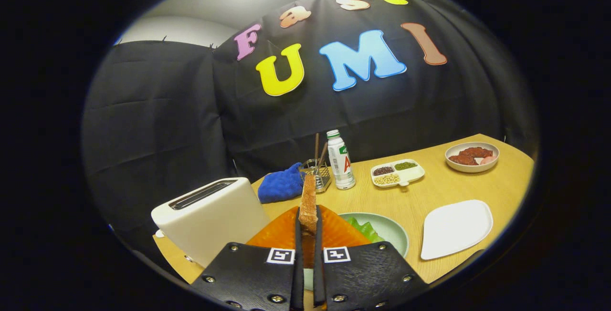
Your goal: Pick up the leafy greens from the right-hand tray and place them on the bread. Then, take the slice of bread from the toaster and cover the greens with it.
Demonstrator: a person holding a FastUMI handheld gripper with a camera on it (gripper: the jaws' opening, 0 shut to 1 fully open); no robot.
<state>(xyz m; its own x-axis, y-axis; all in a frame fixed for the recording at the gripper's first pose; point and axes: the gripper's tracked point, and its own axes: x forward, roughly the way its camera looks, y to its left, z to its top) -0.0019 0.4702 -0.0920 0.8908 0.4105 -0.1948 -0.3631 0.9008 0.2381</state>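
White toaster (210, 215), blue cloth (281, 185), pale green plate (394, 230)

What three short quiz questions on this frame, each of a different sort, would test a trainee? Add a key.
1. True or false: the gripper is shut on the slice of bread, which stands on edge between its fingers.
2. Which item lies on the green plate just ahead of the fingers? A) leafy greens B) a spoon C) an egg
3. Fill in: the white toaster stands on the ___ side of the held bread, as the gripper looks forward.

Key: 1 true; 2 A; 3 left. The empty white tray lies beyond the plate to the right.
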